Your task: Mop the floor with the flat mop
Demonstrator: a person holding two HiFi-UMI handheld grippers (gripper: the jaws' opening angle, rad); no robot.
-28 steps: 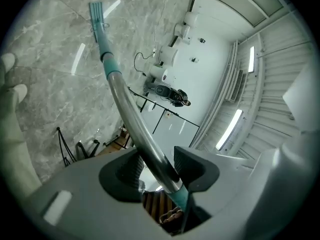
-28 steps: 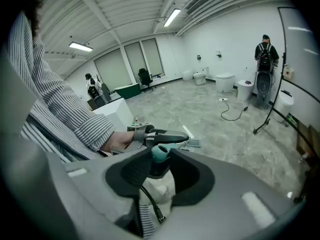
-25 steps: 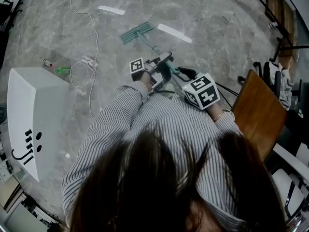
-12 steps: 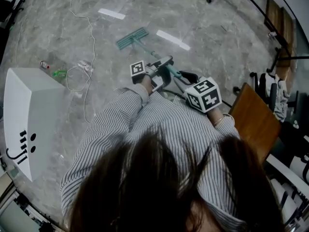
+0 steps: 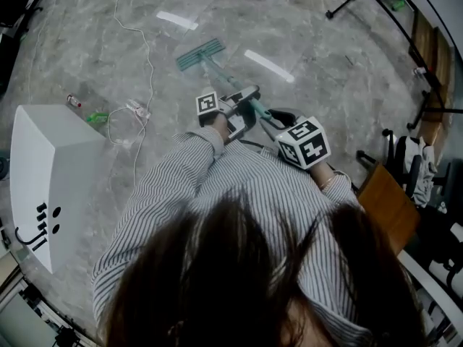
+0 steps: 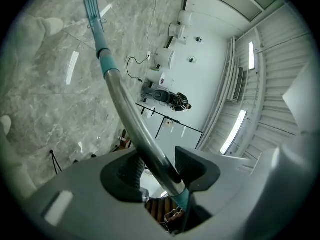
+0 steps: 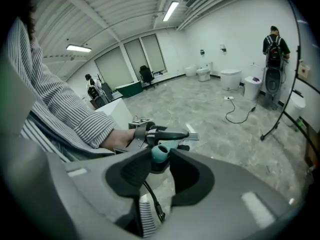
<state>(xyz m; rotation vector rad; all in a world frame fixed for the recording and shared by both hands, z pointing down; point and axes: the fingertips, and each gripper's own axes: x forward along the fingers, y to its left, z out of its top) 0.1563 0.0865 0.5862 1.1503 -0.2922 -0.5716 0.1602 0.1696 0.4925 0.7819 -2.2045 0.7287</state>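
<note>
The flat mop's teal head [image 5: 200, 54] lies on the grey marble floor ahead of me. Its silver handle [image 5: 230, 78] slants back to both grippers. My left gripper [image 5: 244, 101] is the farther one up the handle. In the left gripper view the handle [image 6: 122, 104] runs aslant between the pads [image 6: 192, 165], and my left gripper [image 6: 161, 166] is shut on it. My right gripper [image 5: 281, 116] is nearer my body. In the right gripper view my right gripper [image 7: 160, 160] is shut on the handle's teal end [image 7: 159, 153].
A white box [image 5: 51, 172] stands at my left. A white cable [image 5: 141, 56], a green scrap [image 5: 96, 116] and a small bottle [image 5: 72, 100] lie on the floor near it. A wooden board [image 5: 383, 201] and a black stand [image 5: 347, 2] are to the right. A person [image 7: 275, 44] stands far off.
The whole view has slid: the wooden board sits farther right and lower, and more of the black stand shows at the top right. Both grippers and the mop have moved together across the floor.
</note>
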